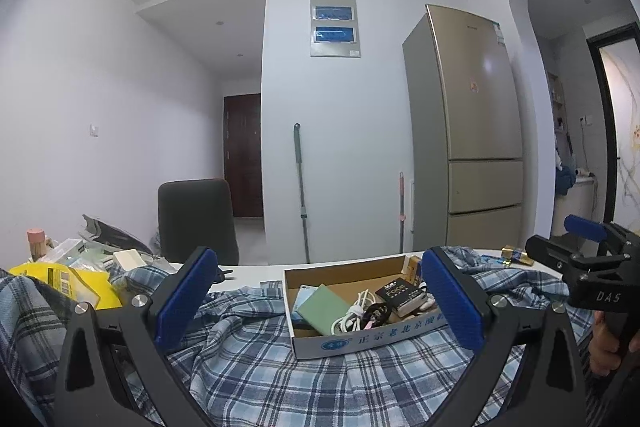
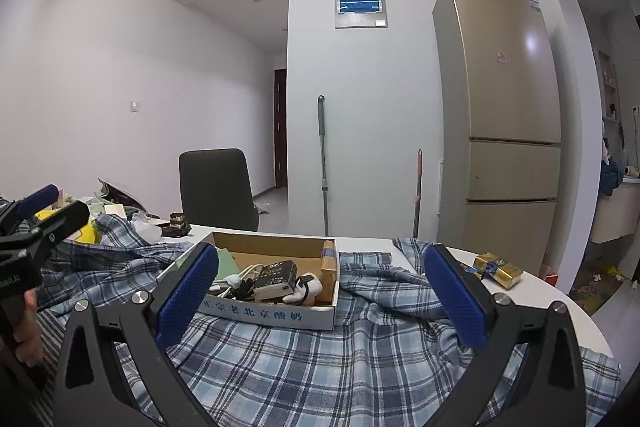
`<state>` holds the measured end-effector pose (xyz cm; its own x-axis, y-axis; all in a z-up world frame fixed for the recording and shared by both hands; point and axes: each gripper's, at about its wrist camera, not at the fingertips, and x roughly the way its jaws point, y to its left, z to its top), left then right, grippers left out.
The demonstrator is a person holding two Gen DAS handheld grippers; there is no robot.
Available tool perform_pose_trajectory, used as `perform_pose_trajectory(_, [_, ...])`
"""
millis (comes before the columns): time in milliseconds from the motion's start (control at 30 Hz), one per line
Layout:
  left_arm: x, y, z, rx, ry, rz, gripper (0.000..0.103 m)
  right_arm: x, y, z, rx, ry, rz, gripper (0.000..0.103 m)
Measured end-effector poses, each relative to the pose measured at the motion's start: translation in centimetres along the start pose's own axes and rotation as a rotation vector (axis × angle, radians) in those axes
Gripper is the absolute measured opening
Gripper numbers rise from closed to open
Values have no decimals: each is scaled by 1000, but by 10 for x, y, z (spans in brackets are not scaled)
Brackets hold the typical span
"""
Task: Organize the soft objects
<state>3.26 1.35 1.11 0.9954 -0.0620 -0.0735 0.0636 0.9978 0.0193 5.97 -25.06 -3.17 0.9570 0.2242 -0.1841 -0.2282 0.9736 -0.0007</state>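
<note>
Nearest the left wrist camera, the left gripper [image 1: 320, 301] has its blue-padded jaws spread wide apart, holding nothing. Directly below and ahead of them lies the blue, white and dark plaid fabric garment [image 1: 256, 359], rumpled and spread in soft folds across the white counter [image 1: 256, 271]. The right gripper [image 2: 322, 301] likewise has its jaws wide apart and empty above the same cloth, which from this side drapes over the counter's near edge with creases running toward the right.

Resting on the plaid cloth, just beyond both grippers, is a shallow open cardboard box with a white printed front [image 2: 272, 317]. Inside it lie a pale green flat case [image 1: 322, 309], a coil of white cable [image 1: 354, 313] and a small black packet [image 1: 398, 293], packed close together. The cloth bunches up around the box on both sides.

Farther left on the counter sits a yellow plastic bag [image 1: 60, 277] among other clutter too jumbled to name. On the right, a small gold-wrapped block [image 2: 498, 269] lies on the bare counter, just beside the cloth's edge.

Behind the counter stands a dark grey chair [image 2: 216, 187]. Against the far white wall lean a green-handled mop [image 2: 323, 163] and a pink-handled tool [image 2: 417, 191], with a tall gold-coloured refrigerator [image 2: 504, 99] to their right.
</note>
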Motion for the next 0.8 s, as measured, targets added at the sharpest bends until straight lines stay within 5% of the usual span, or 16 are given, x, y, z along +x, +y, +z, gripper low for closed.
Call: perform_pose_trajectory(800, [-4,3,-5,-6,-12,23,103,-6,5,2,-31,-25,-5,103])
